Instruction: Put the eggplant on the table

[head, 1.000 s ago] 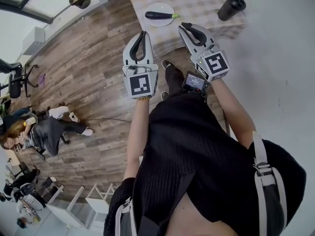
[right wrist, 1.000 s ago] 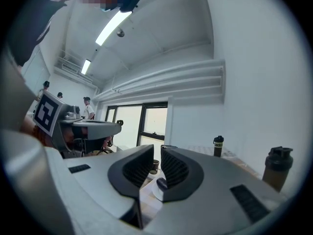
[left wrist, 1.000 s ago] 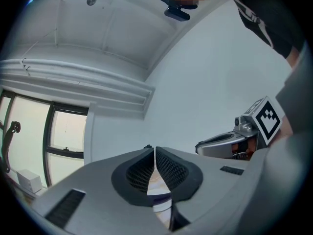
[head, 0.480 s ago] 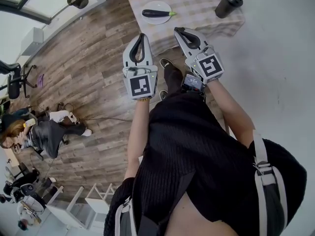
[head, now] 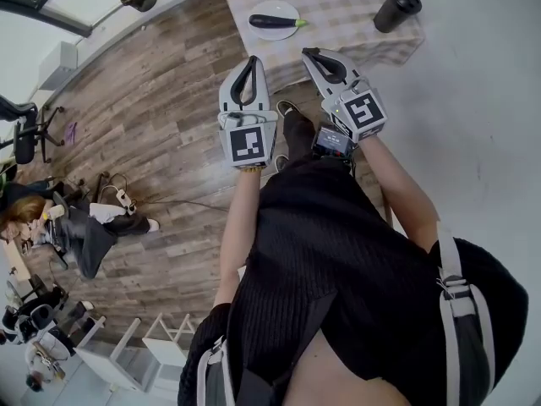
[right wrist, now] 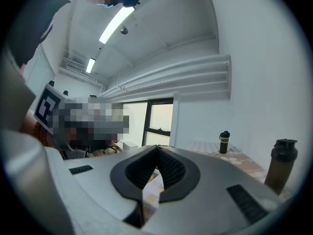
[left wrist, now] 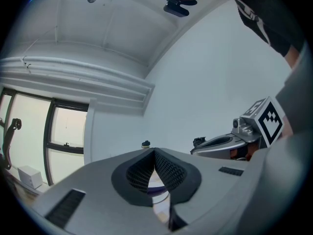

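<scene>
We are holding the left gripper (head: 251, 59) out level with its jaws pressed fully together, the ribbed pads (left wrist: 170, 172) meeting at the tip and gripping nothing. We are holding the right gripper (head: 309, 53) just beside it, on its right, and its jaws are likewise closed tight, pads (right wrist: 171, 168) touching each other, empty. The eggplant (head: 276, 21) is lying on a white plate (head: 275, 35) on the checked table (head: 338, 7), ahead of both gripper tips and roughly between their lines, clearly apart from them. A dark bottle (head: 396, 8) is standing ahead and to the right of the right gripper.
</scene>
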Motion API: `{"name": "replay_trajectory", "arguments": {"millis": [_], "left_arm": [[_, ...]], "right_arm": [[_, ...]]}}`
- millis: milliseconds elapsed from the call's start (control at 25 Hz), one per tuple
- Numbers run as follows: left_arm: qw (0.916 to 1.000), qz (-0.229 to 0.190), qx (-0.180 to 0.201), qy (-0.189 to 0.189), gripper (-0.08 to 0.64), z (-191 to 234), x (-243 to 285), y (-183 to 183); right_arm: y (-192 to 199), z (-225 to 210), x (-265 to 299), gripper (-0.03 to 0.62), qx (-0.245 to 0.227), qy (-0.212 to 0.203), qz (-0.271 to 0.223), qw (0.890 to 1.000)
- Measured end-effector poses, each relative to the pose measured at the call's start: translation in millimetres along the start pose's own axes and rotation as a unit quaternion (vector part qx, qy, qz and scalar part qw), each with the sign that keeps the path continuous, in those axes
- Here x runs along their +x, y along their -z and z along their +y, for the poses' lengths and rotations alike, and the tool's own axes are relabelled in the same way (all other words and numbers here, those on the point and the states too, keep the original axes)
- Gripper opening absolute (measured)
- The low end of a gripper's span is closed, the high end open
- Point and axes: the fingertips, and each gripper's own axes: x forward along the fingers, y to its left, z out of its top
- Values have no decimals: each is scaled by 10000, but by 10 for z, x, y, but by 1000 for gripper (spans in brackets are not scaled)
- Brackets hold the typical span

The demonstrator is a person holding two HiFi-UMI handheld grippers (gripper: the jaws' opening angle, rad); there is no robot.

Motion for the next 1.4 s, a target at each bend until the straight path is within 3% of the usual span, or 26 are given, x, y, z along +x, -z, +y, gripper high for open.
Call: {"name": "replay_trajectory", "arguments": {"millis": [640, 1400], "left_arm": [[9999, 28, 135, 73, -9, 27, -63, 66], [9999, -33, -24, 117, -9, 92, -110, 49]], "right_arm": [[-31, 165, 54, 2, -84, -212, -2, 9997], [-20, 242, 166, 2, -168, -291, 139, 9993]]}}
